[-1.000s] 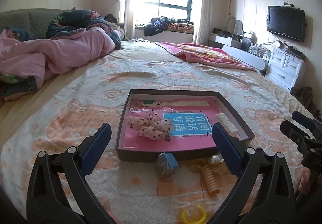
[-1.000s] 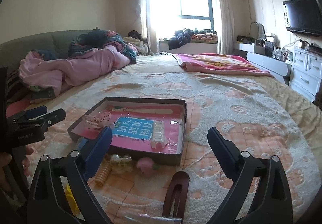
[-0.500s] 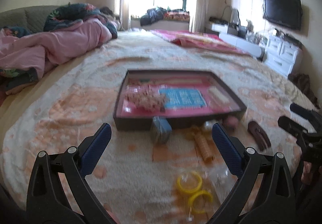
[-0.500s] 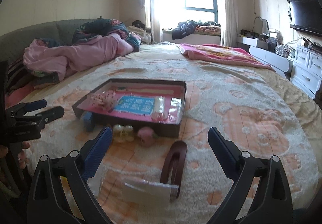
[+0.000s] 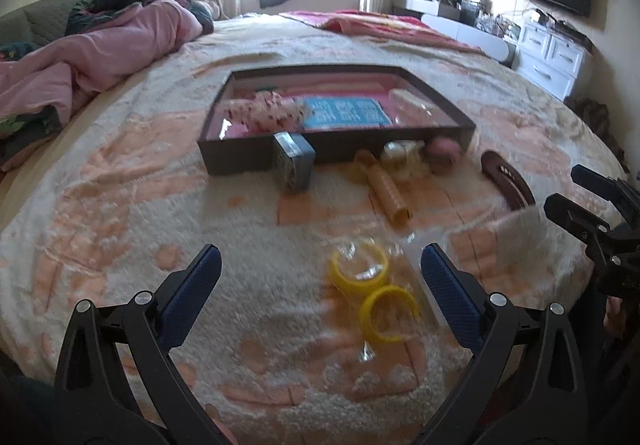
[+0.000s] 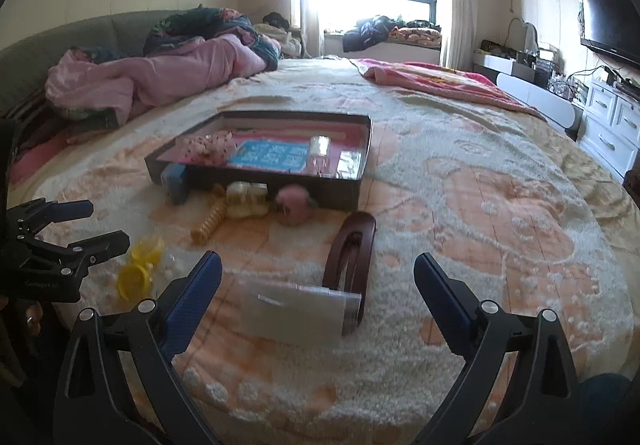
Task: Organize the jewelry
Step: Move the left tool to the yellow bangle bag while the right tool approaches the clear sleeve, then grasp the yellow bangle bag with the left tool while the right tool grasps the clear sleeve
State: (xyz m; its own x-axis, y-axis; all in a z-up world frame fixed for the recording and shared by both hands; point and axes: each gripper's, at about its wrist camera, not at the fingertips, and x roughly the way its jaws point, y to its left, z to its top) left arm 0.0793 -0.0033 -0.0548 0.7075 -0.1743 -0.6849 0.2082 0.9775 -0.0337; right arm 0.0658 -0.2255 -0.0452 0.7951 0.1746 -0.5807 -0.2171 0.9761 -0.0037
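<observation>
Both my claws are spread wide and empty: my left claw [image 5: 320, 285] hangs over the 2 yellow rings [image 5: 374, 291], and my right claw [image 6: 316, 281] hangs over a clear plastic packet [image 6: 298, 311] and the dark brown hair clip [image 6: 352, 249].

I judge the sorting as barely begun. The shallow dark box [image 5: 256, 159] with its pink lining already holds a spotted fabric scrunchie [image 5: 266, 113], a blue printed card [image 5: 346, 113] and a small clear piece [image 6: 320, 155] near its right side (too blurred for me to name). Everything else lies on the fluffy cream and peach blanket [image 6: 500, 229] in front of the box: a small blue-grey tin [image 5: 294, 165] touching the box wall, a ribbed tan spiral tie [image 5: 388, 193], a pale yellowish translucent clip [image 6: 246, 201], a fuzzy pink bobble [image 6: 294, 203], the brown clip, the packet and the 2 rings.

The rings look like smooth hard plastic, thin and round, lying partly under a crinkled clear wrapper, so I expect them to be slippery. The brown clip is glossy, long and oval with an open centre. The deep pile could let small pieces sink in.
</observation>
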